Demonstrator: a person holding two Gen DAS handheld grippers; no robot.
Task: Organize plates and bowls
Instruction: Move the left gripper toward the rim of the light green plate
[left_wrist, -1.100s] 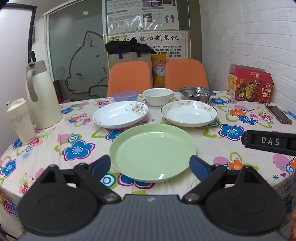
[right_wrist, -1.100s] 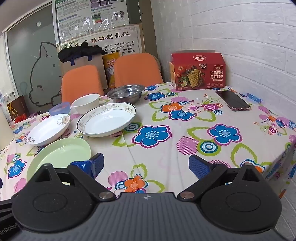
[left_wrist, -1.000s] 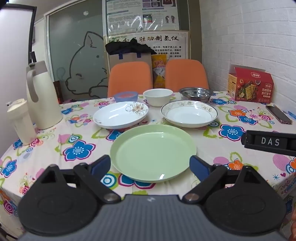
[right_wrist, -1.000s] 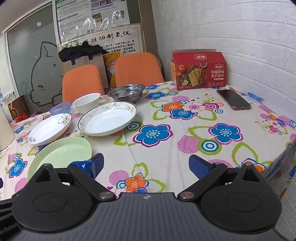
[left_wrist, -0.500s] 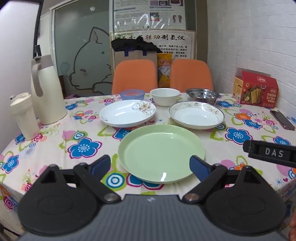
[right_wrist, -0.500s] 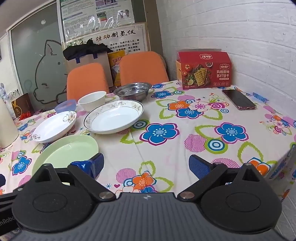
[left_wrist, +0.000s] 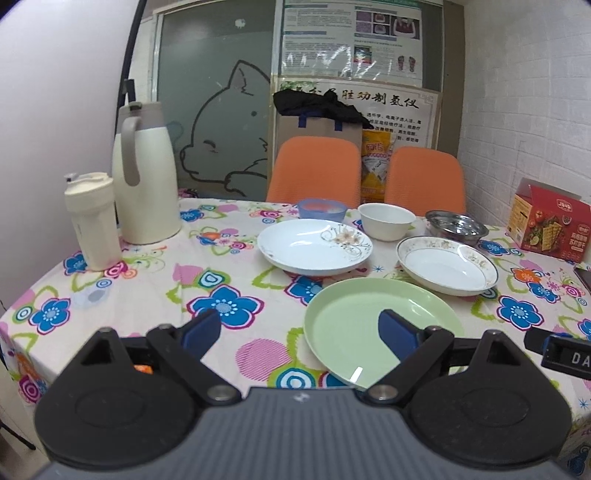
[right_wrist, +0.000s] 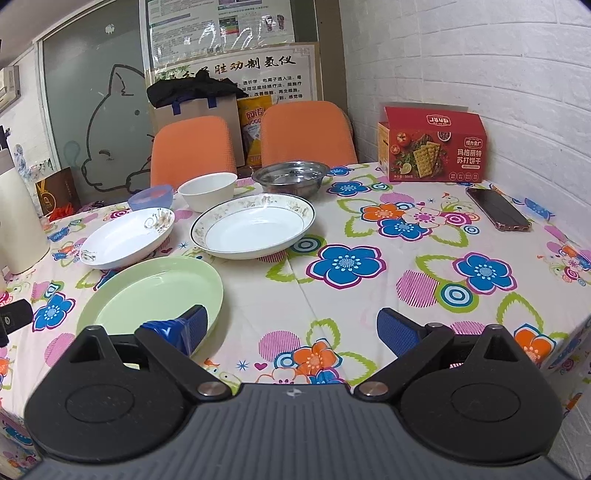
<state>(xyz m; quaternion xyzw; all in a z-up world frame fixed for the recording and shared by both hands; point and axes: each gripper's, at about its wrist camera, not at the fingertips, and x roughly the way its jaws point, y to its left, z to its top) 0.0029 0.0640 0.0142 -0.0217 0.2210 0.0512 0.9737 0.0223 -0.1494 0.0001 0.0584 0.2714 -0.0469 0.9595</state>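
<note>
A green plate (left_wrist: 373, 325) (right_wrist: 155, 291) lies nearest on the flowered tablecloth. Behind it lie a white plate with a flower print (left_wrist: 314, 245) (right_wrist: 127, 236) and a gold-rimmed white plate (left_wrist: 447, 264) (right_wrist: 253, 225). Further back stand a small blue bowl (left_wrist: 321, 208) (right_wrist: 150, 195), a white bowl (left_wrist: 386, 216) (right_wrist: 207, 190) and a steel bowl (left_wrist: 456, 221) (right_wrist: 291, 175). My left gripper (left_wrist: 299, 334) is open and empty, left of the green plate's near edge. My right gripper (right_wrist: 291, 326) is open and empty, to the right of the green plate.
A cream thermos jug (left_wrist: 144, 173) and a cream cup (left_wrist: 92, 218) stand at the table's left. A red cracker box (right_wrist: 434, 147) and a phone (right_wrist: 496, 212) lie at the right by the brick wall. Two orange chairs (right_wrist: 192, 147) stand behind the table.
The left gripper has swung left, so the green plate now sits to the right of its centre. The right gripper has moved slightly forward and higher. Both stay open.
</note>
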